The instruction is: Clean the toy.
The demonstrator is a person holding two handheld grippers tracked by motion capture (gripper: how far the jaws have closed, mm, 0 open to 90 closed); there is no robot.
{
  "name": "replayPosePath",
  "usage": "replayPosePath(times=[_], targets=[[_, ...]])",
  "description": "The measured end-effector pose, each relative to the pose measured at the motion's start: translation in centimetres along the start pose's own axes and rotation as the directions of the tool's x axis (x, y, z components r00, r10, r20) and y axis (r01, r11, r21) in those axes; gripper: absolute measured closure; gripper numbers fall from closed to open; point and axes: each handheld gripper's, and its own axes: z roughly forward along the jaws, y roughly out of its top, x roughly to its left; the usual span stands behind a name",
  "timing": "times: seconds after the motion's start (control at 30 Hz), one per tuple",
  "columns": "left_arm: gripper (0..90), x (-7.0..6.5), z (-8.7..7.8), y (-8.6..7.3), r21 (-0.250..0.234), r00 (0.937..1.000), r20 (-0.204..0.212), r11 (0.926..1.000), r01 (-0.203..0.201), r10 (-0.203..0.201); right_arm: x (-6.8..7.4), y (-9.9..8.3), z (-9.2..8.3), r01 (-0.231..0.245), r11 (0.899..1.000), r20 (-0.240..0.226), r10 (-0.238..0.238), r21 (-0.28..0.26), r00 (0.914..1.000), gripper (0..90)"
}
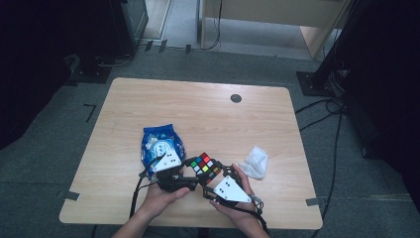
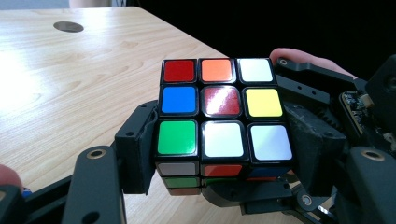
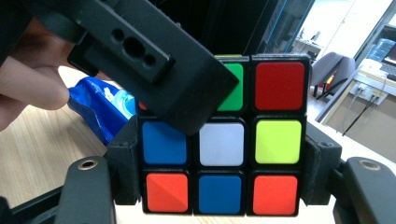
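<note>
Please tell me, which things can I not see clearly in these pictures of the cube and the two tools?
- Cube, right gripper view: the top-left sticker is covered by the left tool's jaw.
- Cube's underside, left gripper view: hidden behind the right tool.
- Blue packet, high view: its print is too small to read; in the right gripper view a hand and the cube cover most of it.
- White cloth, high view: too small to identify.

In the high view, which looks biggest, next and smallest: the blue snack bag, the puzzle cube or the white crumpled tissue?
1. blue snack bag, clearly the biggest.
2. puzzle cube and white crumpled tissue look about the same size; the cube is partly hidden by the grippers, so I would not rank them.
</note>
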Motion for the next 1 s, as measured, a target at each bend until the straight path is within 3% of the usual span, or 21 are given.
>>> replayPosePath(times=[0.17, 0.33, 0.47, 0.57, 0.8, 0.87, 1.0], targets=[[33.5, 0.2, -0.1, 0.1, -0.025, 0.9989, 0.038, 0.9993, 0.029, -0.029, -0.3, 0.4, -0.2, -0.002, 1.000, -0.002, 0.002, -0.001, 1.0000, 34.4], [33.2, 0.3, -0.4, 0.1, -0.053, 0.9985, 0.038, 0.9977, 0.042, -0.040, -0.6, 0.1, -0.4, -0.035, 0.999, 0.006, 0.034, 0.017, 0.9994, 34.5], [25.4, 0.7, -1.4, 0.6, -0.127, 0.9974, 0.036, 0.9897, 0.066, -0.062, -1.4, 0.0, -0.6, -0.061, 0.998, 0.027, 0.061, 0.016, 0.9978, 34.5], [23.9, 1.3, -1.9, 0.7, -0.147, 0.9954, 0.039, 0.9847, 0.093, -0.088, -2.8, -0.2, -1.3, -0.088, 0.996, 0.051, 0.087, 0.010, 0.9949, 34.5], [24.1, 0.8, 0.2, 0.1, -0.091, 0.9975, 0.014, 0.9934, 0.070, -0.069, -6.2, -0.9, -3.9, -0.106, 0.993, 0.117, 0.100, 0.047, 0.9882, 34.4], [24.8, 0.5, 1.2, -0.2, -0.068, 0.9987, 0.002, 0.9964, 0.050, -0.050, -7.7, -1.2, -4.7, -0.148, 0.988, 0.143, 0.139, 0.049, 0.9798, 34.4], [26.2, -0.2, 3.1, -0.9, -0.023, 0.9995, -0.028, 0.9997, 0.011, -0.012, -10.2, -2.0, -5.9, -0.187, 0.981, 0.191, 0.173, 0.055, 0.9662, 34.4]])
